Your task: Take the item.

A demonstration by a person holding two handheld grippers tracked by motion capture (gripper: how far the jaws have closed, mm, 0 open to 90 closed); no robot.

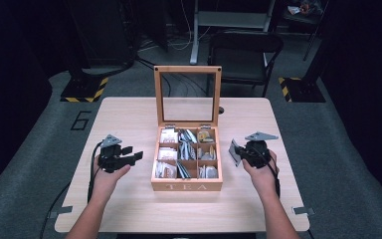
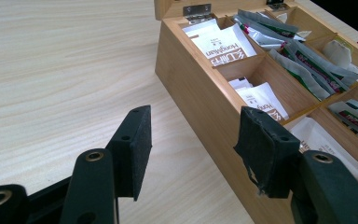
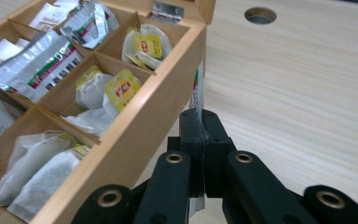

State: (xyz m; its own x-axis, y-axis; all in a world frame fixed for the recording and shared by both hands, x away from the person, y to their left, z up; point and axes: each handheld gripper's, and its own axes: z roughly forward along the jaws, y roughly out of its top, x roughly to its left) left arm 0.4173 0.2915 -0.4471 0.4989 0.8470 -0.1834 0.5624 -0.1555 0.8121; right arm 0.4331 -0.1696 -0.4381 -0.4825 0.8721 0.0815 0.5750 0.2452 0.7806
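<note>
The sachet (image 3: 199, 88) is pinched edge-on in the right hand-held gripper (image 3: 204, 122), just beside the box (image 3: 158, 109); it should be kept upright. The left hand-held gripper (image 2: 193, 140) is held spread

Tea box (image 1: 186, 186) sits mid-table (image 1: 129, 209), between both tools.

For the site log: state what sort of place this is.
Probably a lab or recording studio, not a home: a lone wooden table on grey floor, hazard-striped stand bases, loose cables and a folding chair behind.
</note>
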